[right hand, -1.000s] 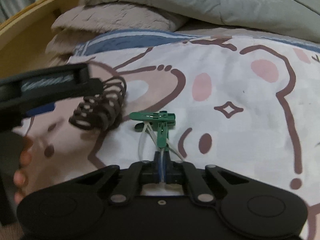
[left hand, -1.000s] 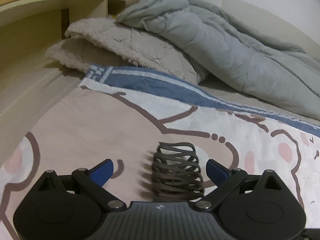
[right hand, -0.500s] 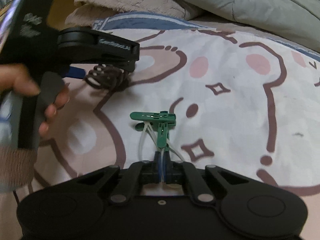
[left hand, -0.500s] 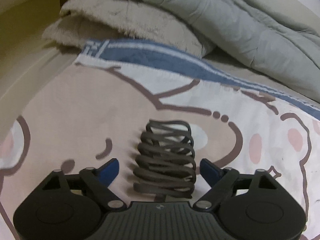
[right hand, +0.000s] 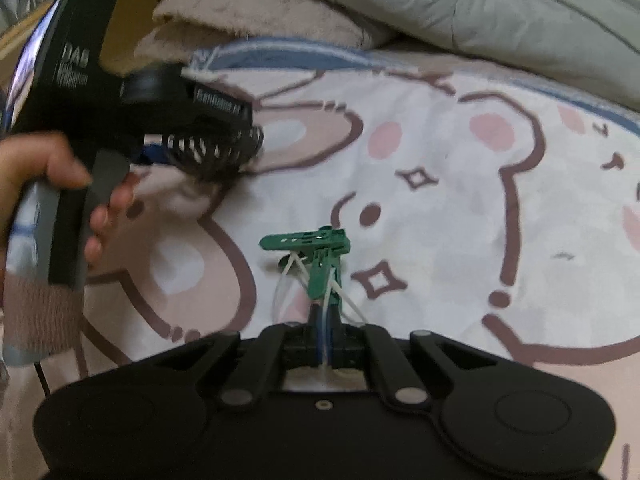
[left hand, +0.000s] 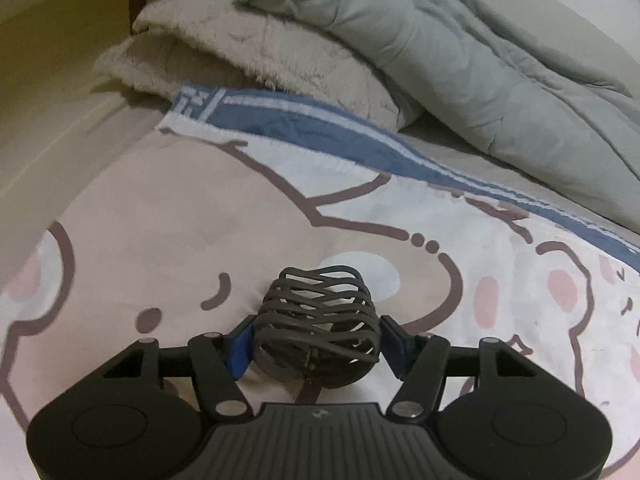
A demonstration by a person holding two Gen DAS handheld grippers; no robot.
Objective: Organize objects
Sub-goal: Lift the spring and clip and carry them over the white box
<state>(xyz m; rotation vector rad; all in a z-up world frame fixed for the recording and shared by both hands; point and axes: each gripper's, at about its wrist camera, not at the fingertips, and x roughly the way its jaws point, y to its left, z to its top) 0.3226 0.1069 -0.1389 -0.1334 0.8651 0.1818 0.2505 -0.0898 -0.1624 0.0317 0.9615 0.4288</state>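
A dark coiled wire clip (left hand: pixel 316 320) sits between the blue pads (left hand: pixel 239 347) of my left gripper (left hand: pixel 316 342). The jaws are closing and both pads touch its sides, squeezing it rounder just above the cartoon-print bedsheet (left hand: pixel 180 240). The right wrist view shows the same gripper (right hand: pixel 216 152) from the side, held by a person's hand (right hand: pixel 48 160), with the clip (right hand: pixel 212 152) in it. My right gripper (right hand: pixel 324 332) is shut on a green plastic clip (right hand: pixel 316 256) with thin white loops, held over the sheet.
A fluffy beige blanket (left hand: pixel 256 56) and a grey-green duvet (left hand: pixel 460 60) are piled at the far side of the bed. A pale wooden bed frame (left hand: pixel 52 60) runs along the left. A blue-striped border (left hand: pixel 320 128) edges the printed sheet.
The left gripper's jaws have come in from wide apart onto the dark coiled clip, which now looks rounder. The right gripper has drifted right with the green clip, still shut.
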